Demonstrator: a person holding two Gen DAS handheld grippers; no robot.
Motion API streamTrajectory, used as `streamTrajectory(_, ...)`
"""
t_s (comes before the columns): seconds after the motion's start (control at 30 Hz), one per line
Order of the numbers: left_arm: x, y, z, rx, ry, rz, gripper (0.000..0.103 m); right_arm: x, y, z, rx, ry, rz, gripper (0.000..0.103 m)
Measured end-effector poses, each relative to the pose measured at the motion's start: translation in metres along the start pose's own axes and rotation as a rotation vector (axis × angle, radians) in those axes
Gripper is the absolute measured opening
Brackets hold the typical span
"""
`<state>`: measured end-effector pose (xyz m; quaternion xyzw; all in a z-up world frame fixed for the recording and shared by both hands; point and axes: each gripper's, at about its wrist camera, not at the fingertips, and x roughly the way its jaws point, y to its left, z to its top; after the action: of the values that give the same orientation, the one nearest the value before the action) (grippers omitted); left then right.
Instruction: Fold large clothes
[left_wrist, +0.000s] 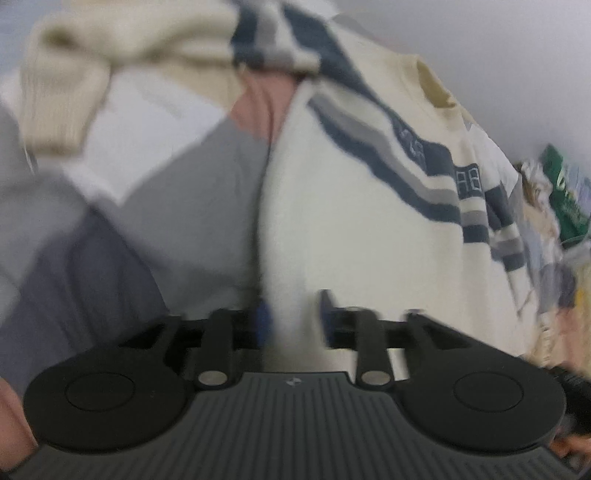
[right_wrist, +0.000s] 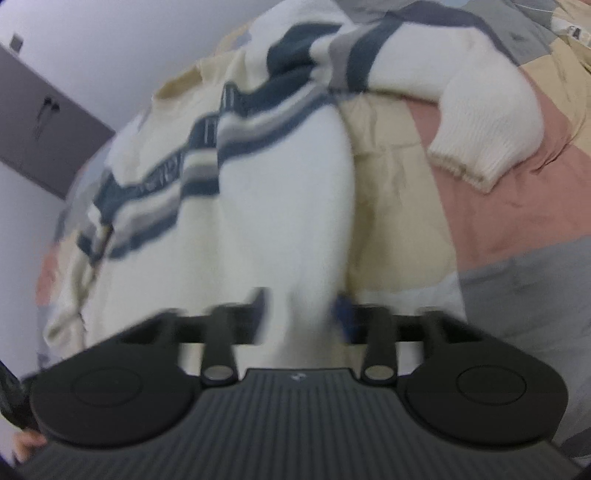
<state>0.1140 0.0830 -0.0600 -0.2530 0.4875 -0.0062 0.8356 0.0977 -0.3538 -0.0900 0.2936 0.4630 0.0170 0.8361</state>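
Observation:
A cream knit sweater (left_wrist: 351, 236) with navy and grey stripes lies spread on a patchwork bedspread (left_wrist: 192, 214). One sleeve is folded across its top, with the ribbed cuff (left_wrist: 55, 114) at the upper left. My left gripper (left_wrist: 294, 317) hangs over the sweater's side edge with its fingers apart and cream knit showing in the gap. In the right wrist view the same sweater (right_wrist: 258, 206) has its other sleeve bent outward, cuff (right_wrist: 476, 162) on the pink patch. My right gripper (right_wrist: 300, 314) stands open over the opposite side edge. Both views are blurred.
The bedspread (right_wrist: 498, 236) has pink, beige, grey and white patches. A heap of clutter with a green package (left_wrist: 565, 199) lies beyond the sweater at the right. A dark door panel (right_wrist: 44, 140) is set in the pale wall. A hand (left_wrist: 11, 424) holds the left gripper.

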Motion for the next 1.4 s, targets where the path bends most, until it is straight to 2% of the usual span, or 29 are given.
streamTrajectory(0.03,-0.009,-0.008,0.000,0.037,-0.051,0.019,0.063,-0.005,-0.001,0.004,0.014,-0.025,0.010,0.077)
streamTrajectory(0.1,-0.021,-0.020,0.000,0.096,-0.117,0.031,0.067,-0.017,-0.009,0.012,0.048,-0.102,0.038,0.076)
streamTrajectory(0.2,-0.027,-0.031,0.001,0.141,-0.151,0.003,0.069,-0.025,-0.030,0.034,0.142,-0.203,0.045,0.076)
streamTrajectory(0.3,-0.022,-0.038,-0.001,0.169,-0.141,-0.005,0.070,-0.021,-0.054,0.058,0.216,-0.297,-0.027,0.076)
streamTrajectory(0.37,-0.015,-0.041,-0.002,0.177,-0.122,-0.004,0.070,-0.010,-0.071,0.073,0.231,-0.344,-0.124,0.076)
streamTrajectory(0.43,-0.009,-0.040,-0.003,0.170,-0.104,-0.008,0.070,0.004,-0.087,0.084,0.275,-0.337,-0.198,0.077)
streamTrajectory(0.57,0.001,-0.038,0.000,0.146,-0.079,-0.029,0.070,0.034,-0.095,0.093,0.256,-0.258,-0.220,0.077)
streamTrajectory(0.7,0.012,-0.040,0.000,0.156,-0.064,-0.022,0.070,0.055,-0.085,0.098,0.142,-0.207,-0.289,0.076)
streamTrajectory(0.8,0.019,-0.047,-0.002,0.197,-0.070,0.009,0.070,0.070,-0.081,0.094,0.049,-0.178,-0.373,0.075)
streamTrajectory(0.93,0.027,-0.050,0.000,0.213,-0.057,-0.001,0.070,0.092,-0.065,0.089,-0.158,-0.147,-0.493,0.076)
streamTrajectory(0.97,0.029,-0.050,0.001,0.212,-0.053,-0.005,0.070,0.094,-0.063,0.087,-0.178,-0.150,-0.510,0.075)
streamTrajectory(1.03,0.032,-0.049,0.001,0.210,-0.047,-0.005,0.070,0.093,-0.064,0.088,-0.189,-0.164,-0.533,0.062)
streamTrajectory(1.1,0.034,-0.047,0.002,0.207,-0.040,-0.007,0.070,0.086,-0.066,0.092,-0.162,-0.189,-0.544,0.033)
streamTrajectory(1.13,0.034,-0.047,0.002,0.204,-0.038,-0.009,0.070,0.081,-0.069,0.094,-0.139,-0.207,-0.547,0.025)
streamTrajectory(1.2,0.034,-0.046,0.002,0.203,-0.038,-0.011,0.070,0.065,-0.079,0.098,-0.066,-0.257,-0.552,0.022)
streamTrajectory(1.4,0.036,-0.045,0.002,0.201,-0.040,-0.015,0.070,0.003,-0.133,0.103,0.212,-0.439,-0.454,0.020)
